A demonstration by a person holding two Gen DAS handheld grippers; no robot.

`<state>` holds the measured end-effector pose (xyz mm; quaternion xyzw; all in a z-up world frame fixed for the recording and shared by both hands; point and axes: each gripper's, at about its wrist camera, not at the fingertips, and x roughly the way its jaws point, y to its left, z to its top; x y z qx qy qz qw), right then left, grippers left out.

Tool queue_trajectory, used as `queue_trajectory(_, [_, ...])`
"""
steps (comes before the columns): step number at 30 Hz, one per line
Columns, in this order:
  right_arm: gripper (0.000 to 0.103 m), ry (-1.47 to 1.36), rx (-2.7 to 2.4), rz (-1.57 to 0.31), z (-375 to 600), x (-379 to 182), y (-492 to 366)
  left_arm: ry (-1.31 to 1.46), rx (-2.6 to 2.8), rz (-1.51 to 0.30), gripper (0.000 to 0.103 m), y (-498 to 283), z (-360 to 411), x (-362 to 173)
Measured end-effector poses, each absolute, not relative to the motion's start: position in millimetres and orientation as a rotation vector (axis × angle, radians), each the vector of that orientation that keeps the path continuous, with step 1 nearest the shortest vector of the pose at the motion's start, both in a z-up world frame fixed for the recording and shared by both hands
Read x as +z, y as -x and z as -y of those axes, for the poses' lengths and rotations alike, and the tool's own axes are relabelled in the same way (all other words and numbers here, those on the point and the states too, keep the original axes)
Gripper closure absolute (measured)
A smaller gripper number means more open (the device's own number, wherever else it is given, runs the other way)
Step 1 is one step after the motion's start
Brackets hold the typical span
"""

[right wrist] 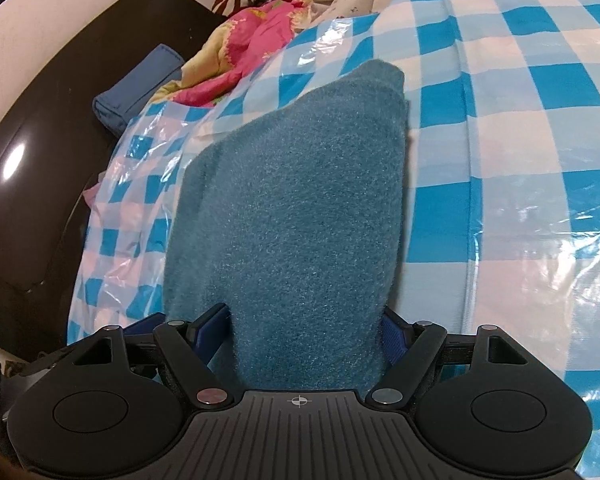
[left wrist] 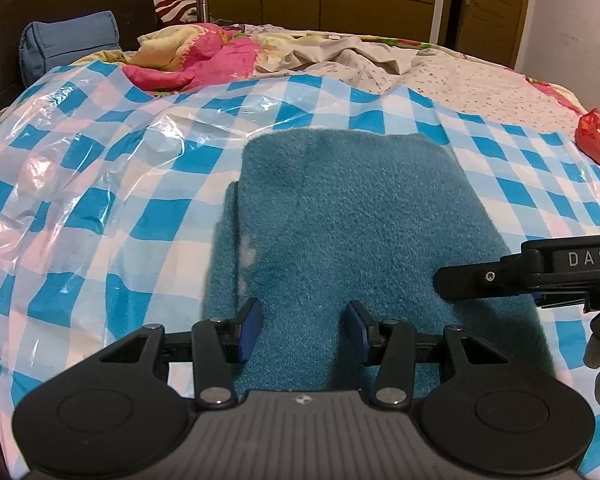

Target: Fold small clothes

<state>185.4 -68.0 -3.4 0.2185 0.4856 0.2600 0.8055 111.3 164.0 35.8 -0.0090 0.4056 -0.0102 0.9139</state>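
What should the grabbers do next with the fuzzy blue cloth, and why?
Probably ease the right gripper back off the teal cloth. The cloth already lies folded in layers on the checkered sheet, and the left gripper is open with nothing between its fingers.

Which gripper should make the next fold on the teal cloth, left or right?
Right, probably. The right gripper already has the teal fleece cloth between its fingers at the near edge. The left gripper is open above the cloth, gripping nothing.
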Motion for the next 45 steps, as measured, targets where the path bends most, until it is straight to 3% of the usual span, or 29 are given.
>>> queue_trajectory(30, [0.023, -0.530, 0.589, -1.047, 80, -9, -186, 0.072, -0.031, -0.808, 0.044, -103, -185, 44])
queue_trajectory(38, [0.017, -0.510, 0.597, -1.040, 73, -9, -185, 0.135, -0.015, -0.843, 0.021, -110, -203, 29])
queue_trajectory(41, [0.016, -0.498, 0.605, -1.041, 71, -9, -186, 0.148, -0.029, -0.840, 0.019, -109, -205, 25])
queue_trajectory(45, [0.013, -0.515, 0.610, -1.057, 69, -16, -190, 0.178, -0.049, -0.868, 0.008, -115, -212, 13])
